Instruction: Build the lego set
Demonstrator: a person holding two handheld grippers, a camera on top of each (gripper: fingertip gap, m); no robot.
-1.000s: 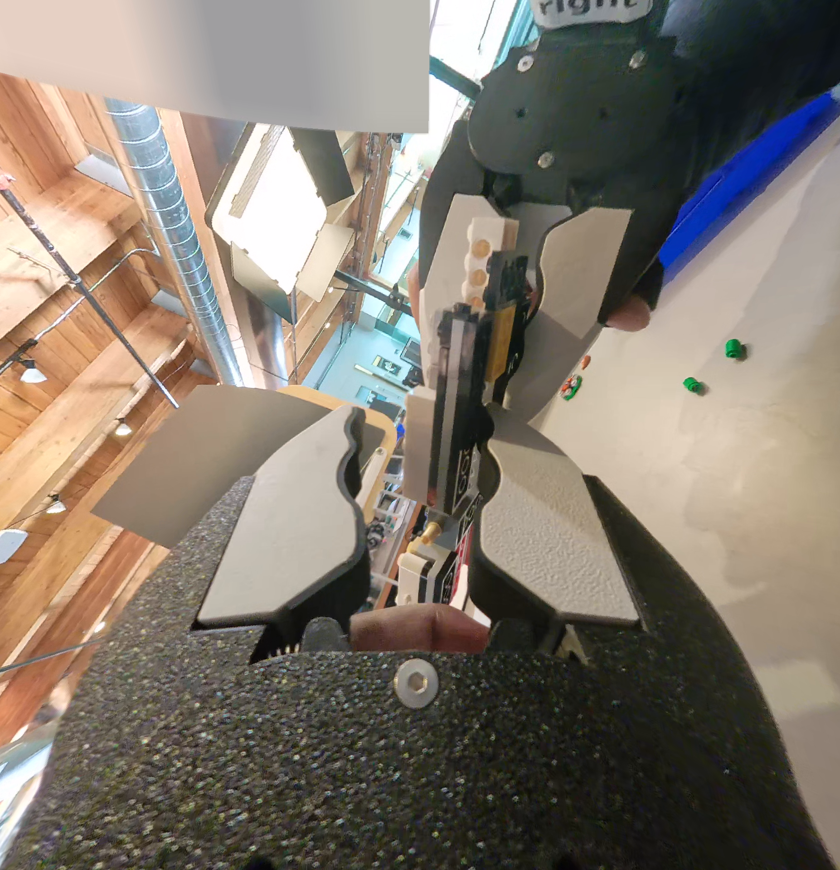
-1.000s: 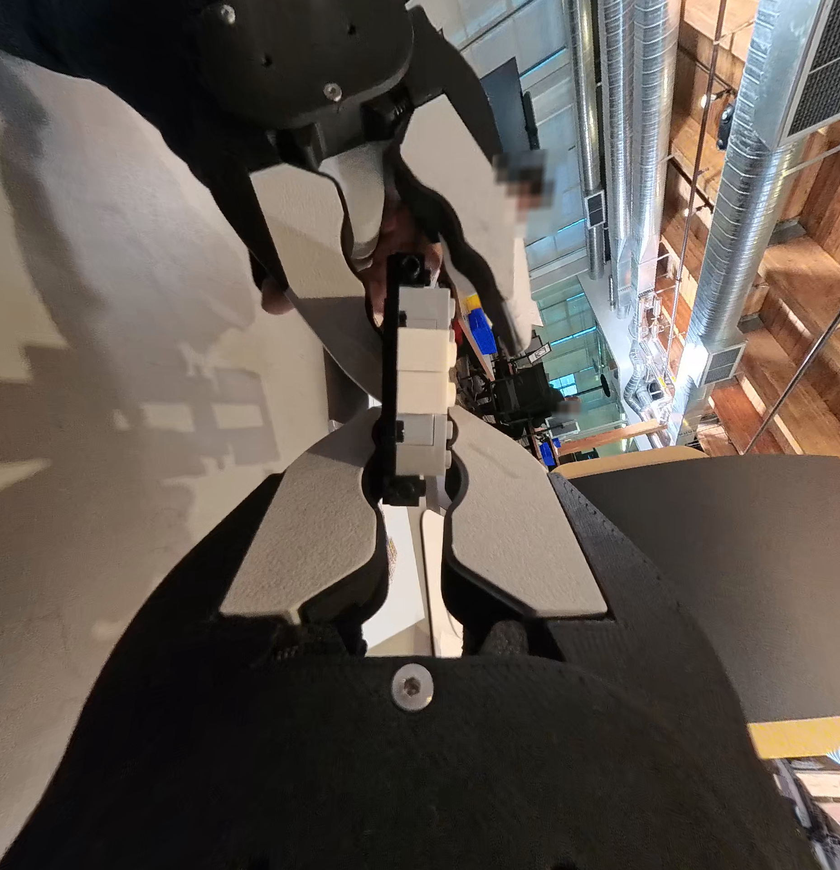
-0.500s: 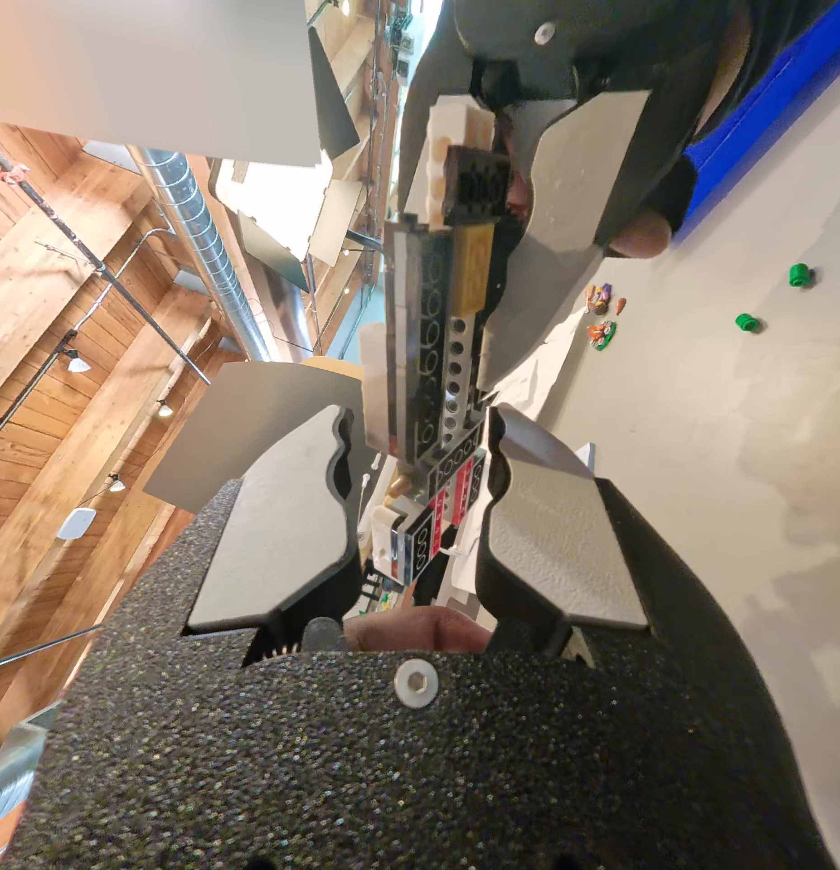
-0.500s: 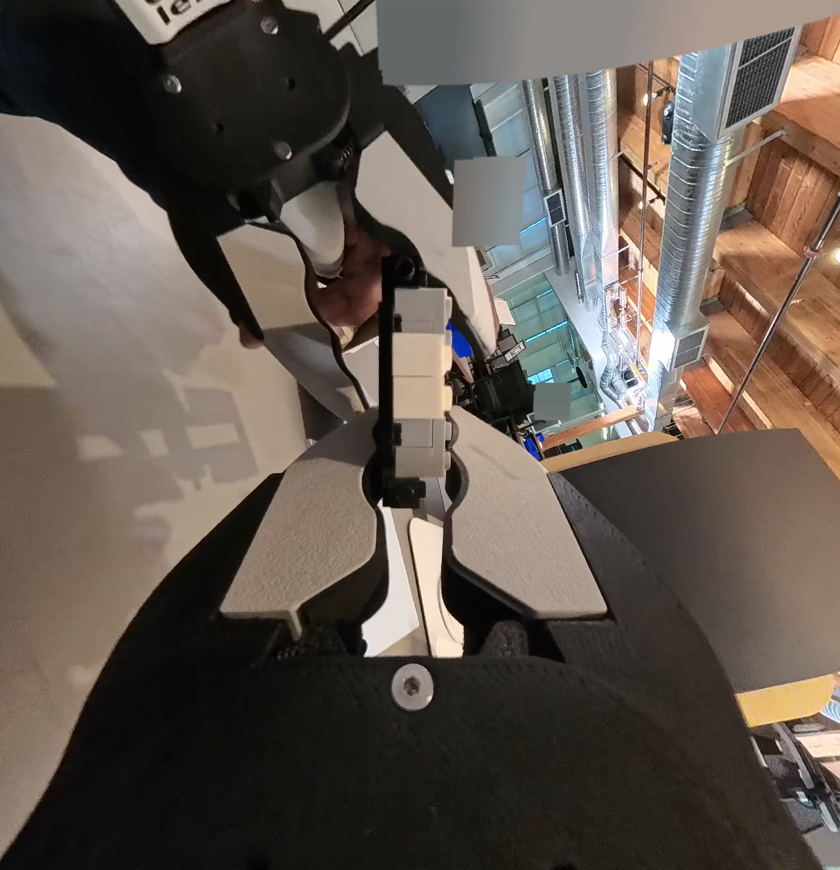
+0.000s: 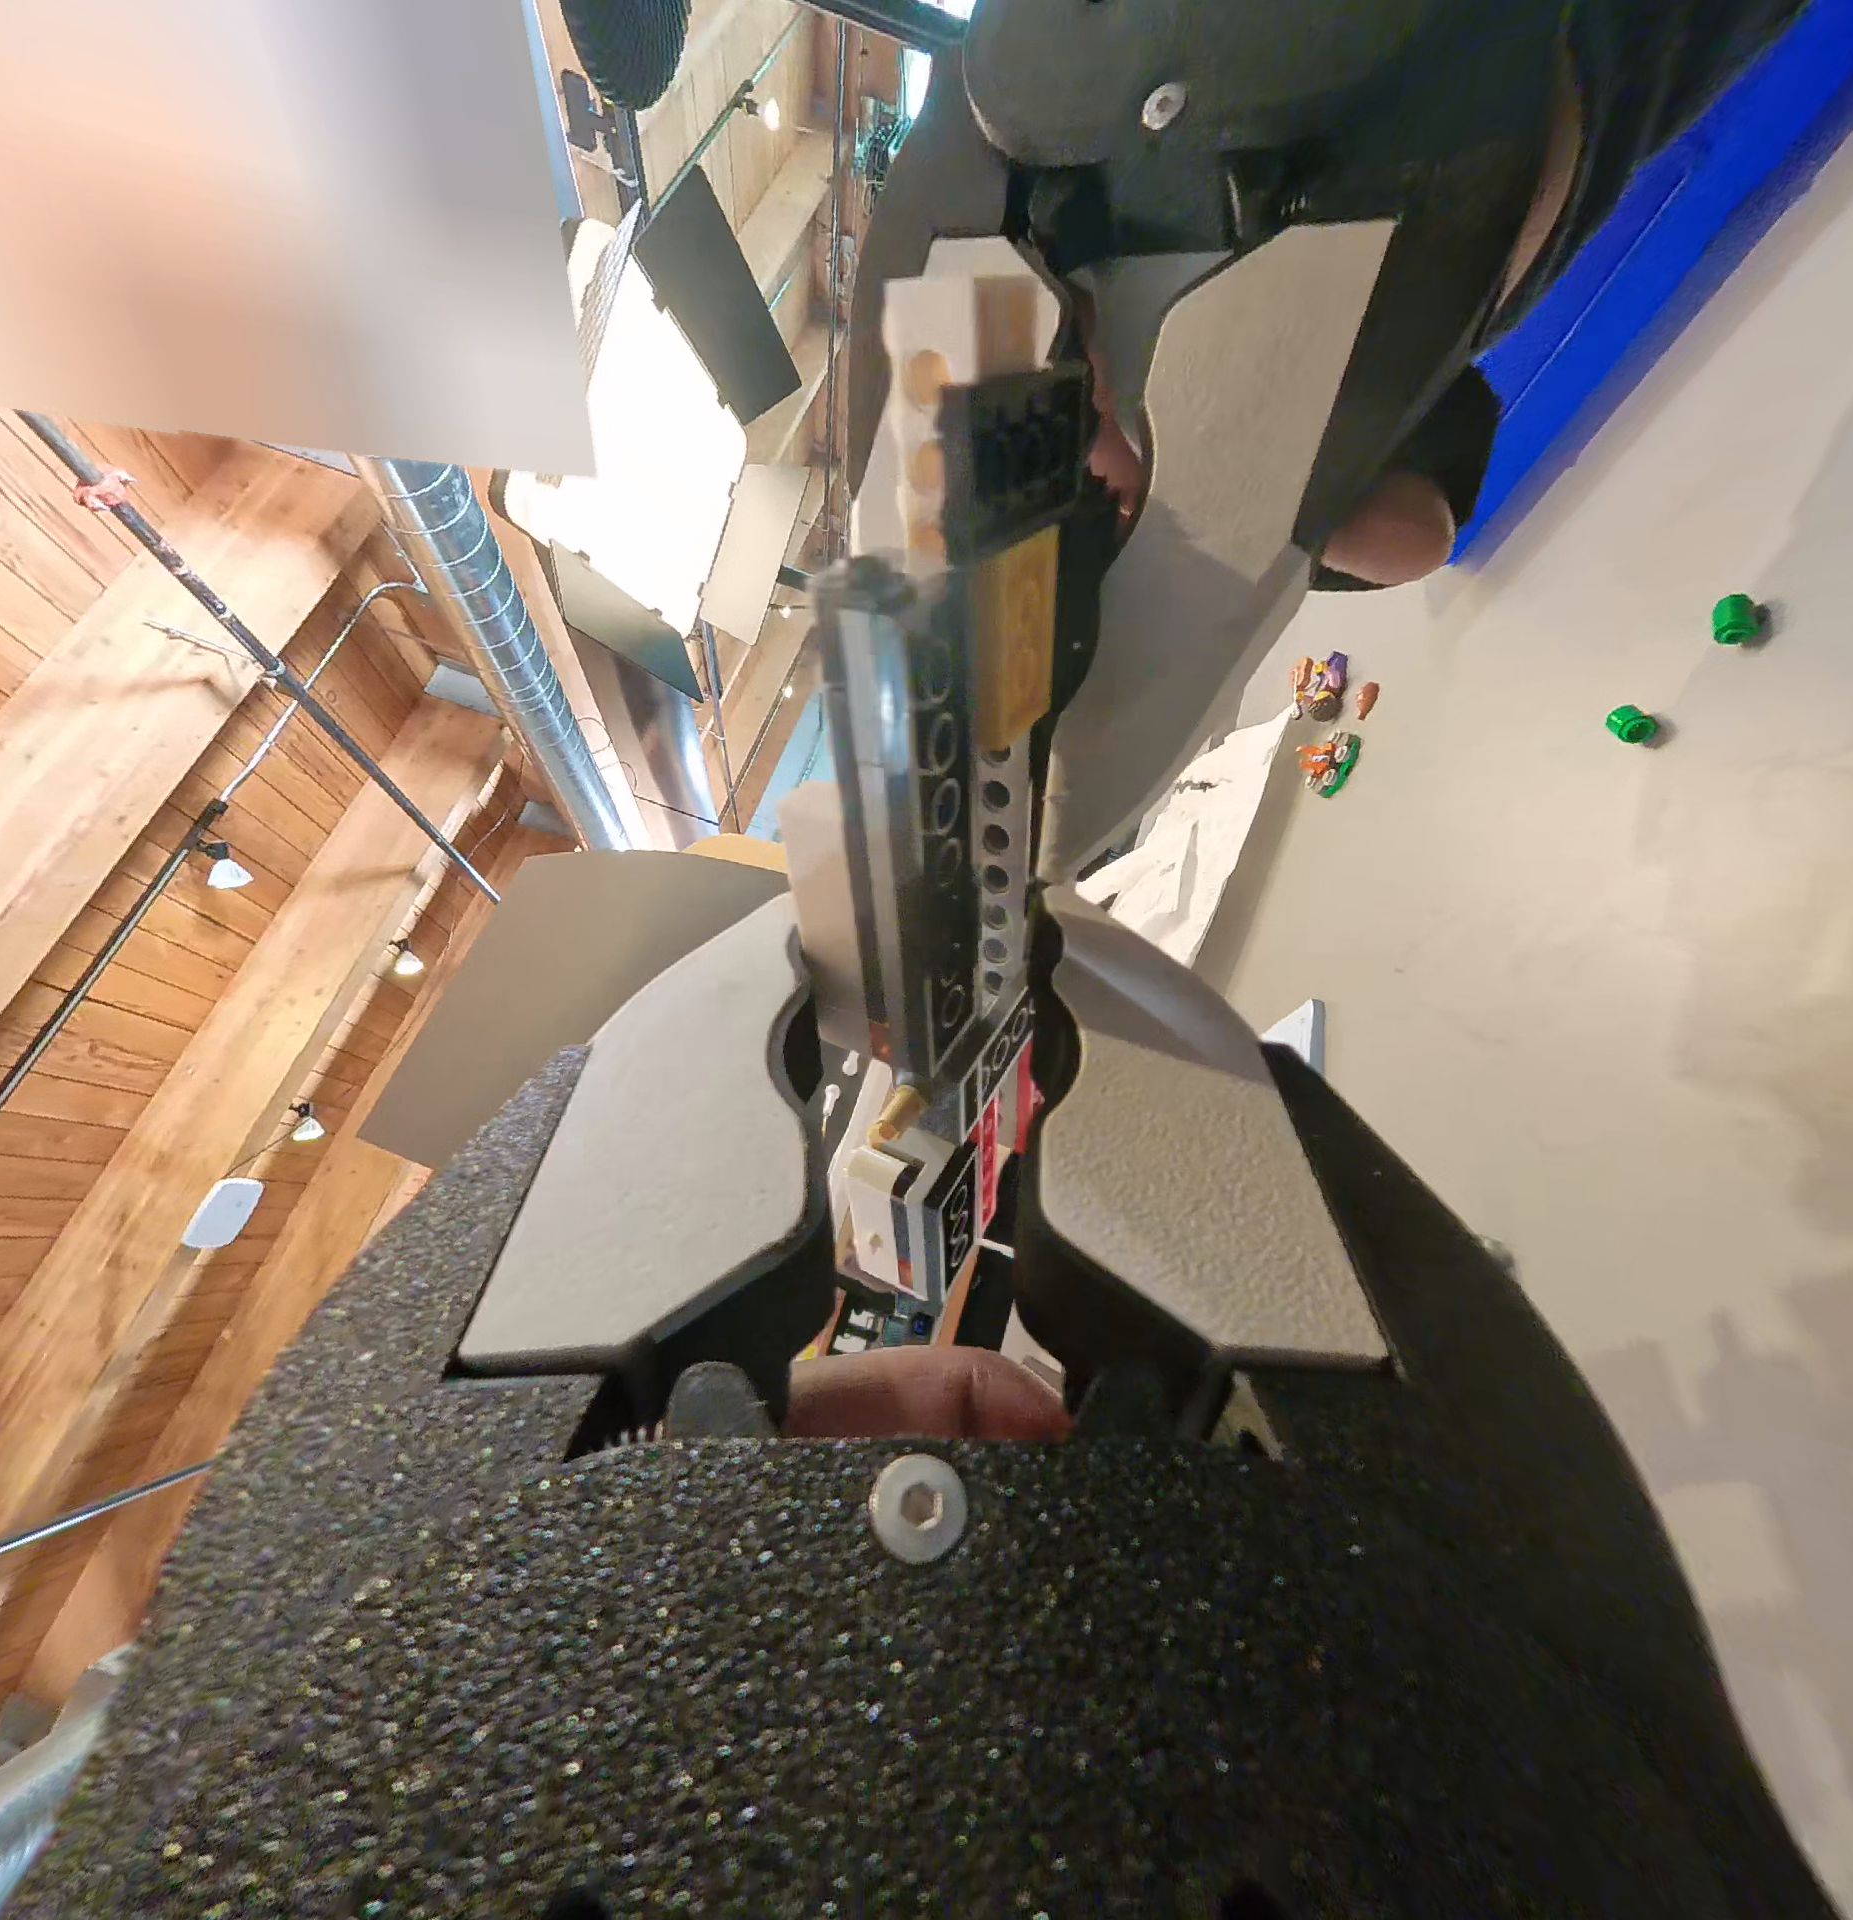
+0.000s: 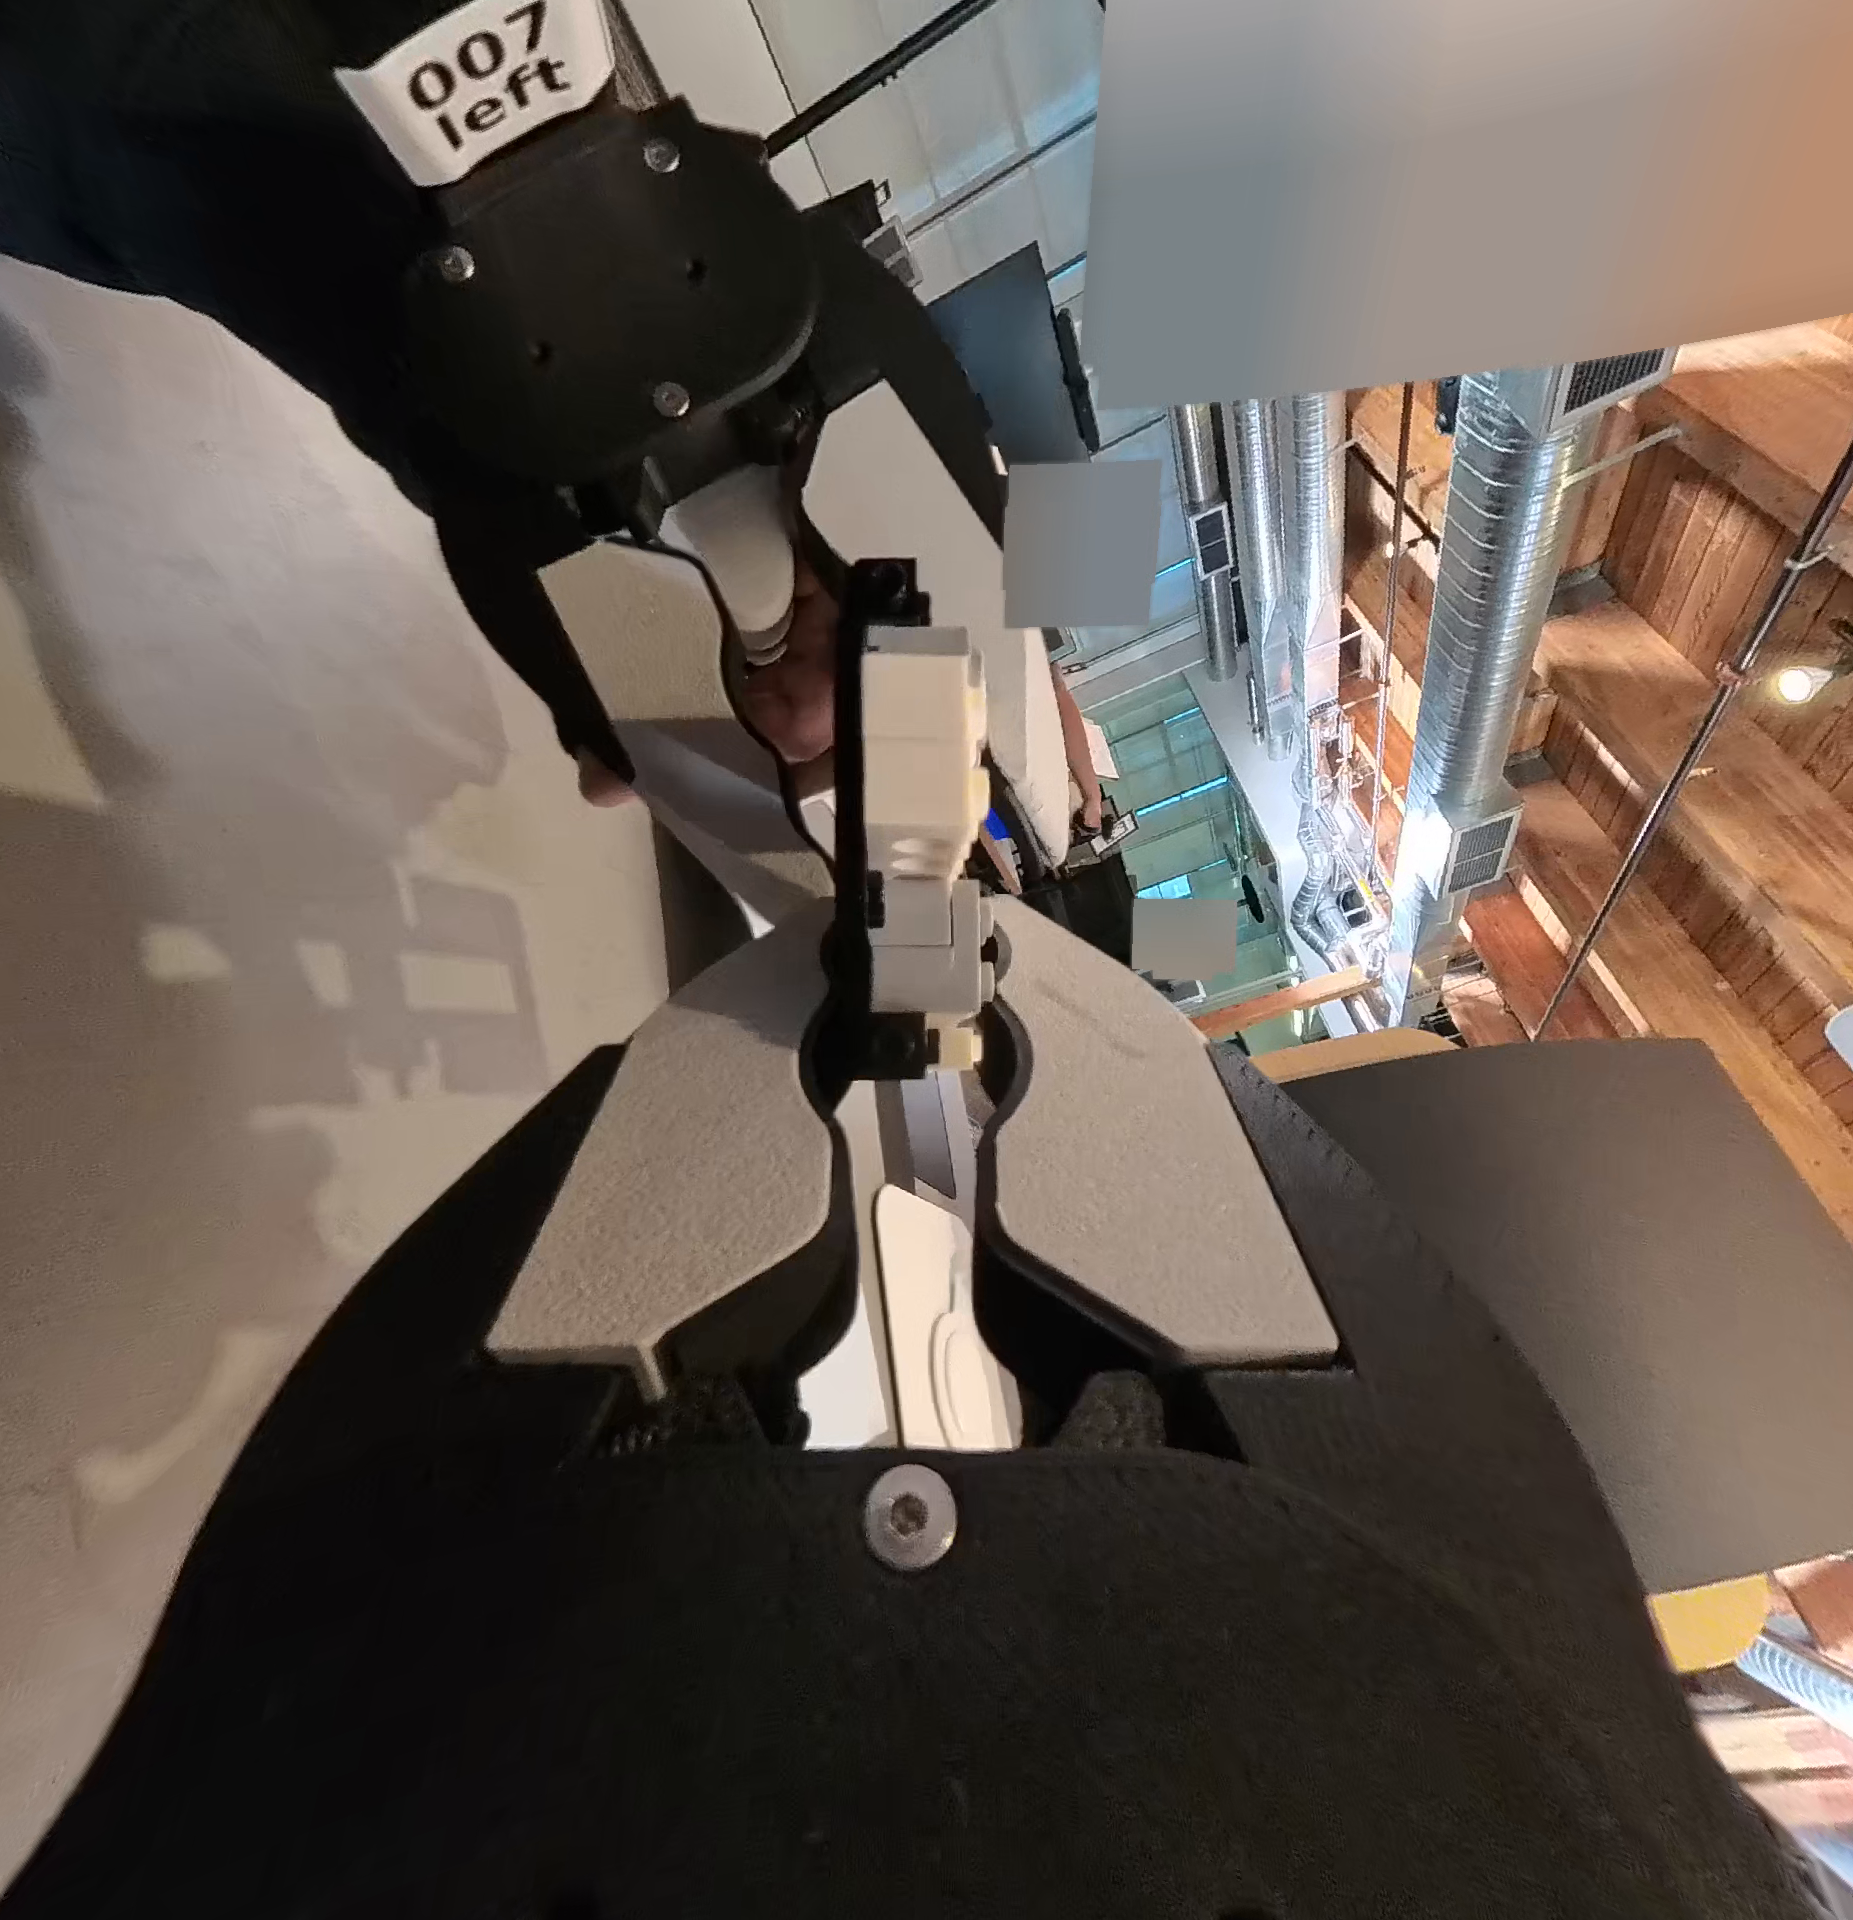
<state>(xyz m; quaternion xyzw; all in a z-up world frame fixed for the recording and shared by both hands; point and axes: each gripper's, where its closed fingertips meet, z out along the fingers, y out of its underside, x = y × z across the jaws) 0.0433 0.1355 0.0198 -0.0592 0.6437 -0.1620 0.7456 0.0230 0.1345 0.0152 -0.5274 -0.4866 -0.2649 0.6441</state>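
A long brick assembly (image 5: 943, 790) of black plates, a grey holed beam, a tan piece and white bricks is held in the air between my two grippers, which face each other. My left gripper (image 5: 922, 925) is shut on its near end, with both pads against its sides. My right gripper (image 6: 906, 966) is shut on the other end, gripping the black plate and grey bricks (image 6: 917, 935). The white bricks (image 6: 917, 727) run on toward the left gripper's fingers (image 6: 631, 665). One finger of the right gripper (image 5: 1213, 499) shows in the left wrist view.
The grey table (image 5: 1524, 1039) lies to the right in the left wrist view. On it are two small green pieces (image 5: 1735, 619), (image 5: 1630, 724), small coloured figures (image 5: 1327, 686), a white sheet (image 5: 1202, 831) and a blue strip (image 5: 1680, 208). Only a small space, under 4 cm, lies between the two pairs of fingers.
My left gripper opened wider, moved forward along the assembly, then closed on its sides. The right gripper kept its grip throughout.
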